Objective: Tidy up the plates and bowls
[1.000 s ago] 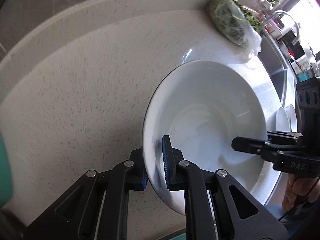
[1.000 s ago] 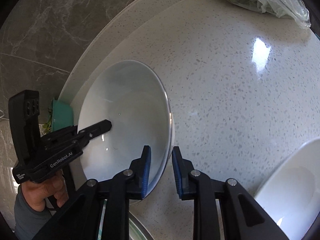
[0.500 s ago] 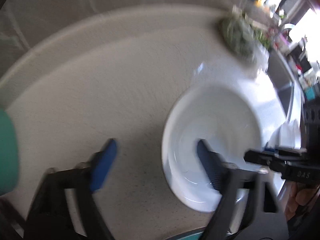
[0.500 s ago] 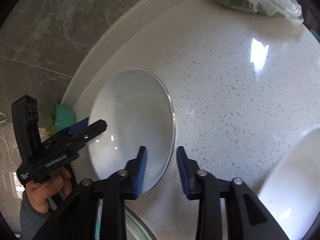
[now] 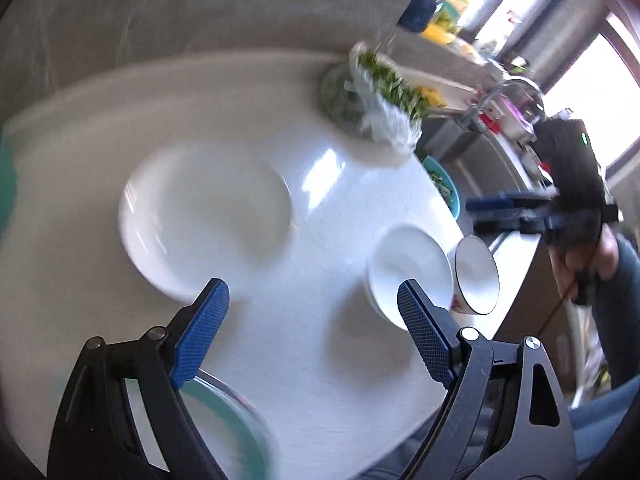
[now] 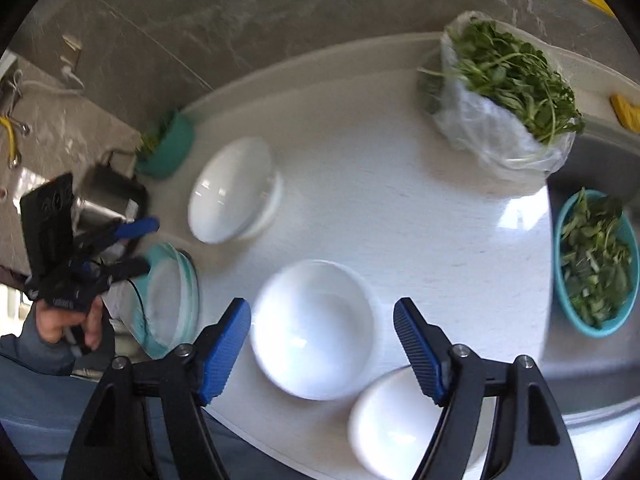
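Note:
The big white deep plate point(image 5: 208, 216) point(image 6: 232, 192) lies flat on the pale counter point(image 5: 320, 360), free of both grippers. My left gripper point(image 5: 310, 308) point(image 6: 148, 244) hangs open above the counter with nothing between its blue pads. The jaws of my right gripper point(image 6: 322, 320) point(image 5: 480, 214) are opening, and nothing is gripped. A smaller white bowl point(image 6: 316, 328) point(image 5: 408, 268) sits on the counter below the right gripper. Beside it stands another white bowl point(image 6: 400, 420) point(image 5: 476, 276) with a dark rim. A glass plate with a teal tint point(image 6: 168, 296) point(image 5: 224, 432) rests near the front edge.
A plastic bag of leafy greens point(image 6: 504, 92) point(image 5: 380, 96) lies at the back of the counter. A teal bowl of chopped greens point(image 6: 592, 264) stands by the sink point(image 6: 592, 160). A green item point(image 6: 168, 148) sits against the grey stone wall. A person's hand point(image 6: 64, 328) holds the left gripper.
Both grippers have let go of the big white plate, opened and risen away from it. The plate now lies flat on the counter, and more of the counter has come into view.

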The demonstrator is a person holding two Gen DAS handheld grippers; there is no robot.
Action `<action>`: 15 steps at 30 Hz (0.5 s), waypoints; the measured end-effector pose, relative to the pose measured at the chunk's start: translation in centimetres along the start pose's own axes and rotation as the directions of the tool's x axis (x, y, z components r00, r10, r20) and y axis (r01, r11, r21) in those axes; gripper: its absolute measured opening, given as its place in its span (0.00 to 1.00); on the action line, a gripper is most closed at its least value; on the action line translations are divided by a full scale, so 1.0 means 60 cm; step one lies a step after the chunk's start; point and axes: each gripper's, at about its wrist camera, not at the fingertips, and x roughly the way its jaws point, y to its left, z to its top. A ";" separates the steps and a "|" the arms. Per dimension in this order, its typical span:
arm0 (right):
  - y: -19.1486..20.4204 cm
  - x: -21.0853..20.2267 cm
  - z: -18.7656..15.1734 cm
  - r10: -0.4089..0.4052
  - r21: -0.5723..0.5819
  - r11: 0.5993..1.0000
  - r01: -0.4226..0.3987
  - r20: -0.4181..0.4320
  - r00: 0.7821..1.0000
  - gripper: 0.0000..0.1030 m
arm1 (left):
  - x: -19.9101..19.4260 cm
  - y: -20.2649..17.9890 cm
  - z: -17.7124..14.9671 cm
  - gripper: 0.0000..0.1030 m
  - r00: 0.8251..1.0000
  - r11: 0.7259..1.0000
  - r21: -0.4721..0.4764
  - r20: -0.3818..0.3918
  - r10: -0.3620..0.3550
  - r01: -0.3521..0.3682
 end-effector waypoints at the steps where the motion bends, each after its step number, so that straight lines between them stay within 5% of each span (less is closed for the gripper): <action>1: -0.021 0.004 0.004 0.024 -0.017 1.000 -0.024 -0.026 0.999 0.76 | 0.014 -0.015 -0.012 0.84 1.000 0.999 -0.027 -0.009 0.023 -0.023; 3: -0.043 0.021 0.012 0.059 -0.080 0.995 -0.066 -0.083 0.995 0.76 | 0.039 -0.045 -0.034 0.86 0.998 0.991 -0.112 -0.017 0.067 -0.068; 5: -0.056 0.038 0.018 0.084 -0.131 0.986 -0.103 -0.143 0.986 0.77 | 0.051 -0.066 -0.052 1.00 0.996 0.978 -0.191 0.000 0.089 -0.088; 10: -0.044 0.090 0.015 0.152 -0.229 0.947 -0.223 -0.294 0.944 0.79 | 0.082 -0.108 -0.081 1.00 0.981 0.938 -0.291 -0.020 0.191 -0.189; 15: -0.048 0.131 0.026 0.159 -0.236 0.938 -0.253 -0.355 0.921 0.79 | 0.130 -0.107 -0.092 1.00 0.966 0.902 -0.349 -0.063 0.249 -0.255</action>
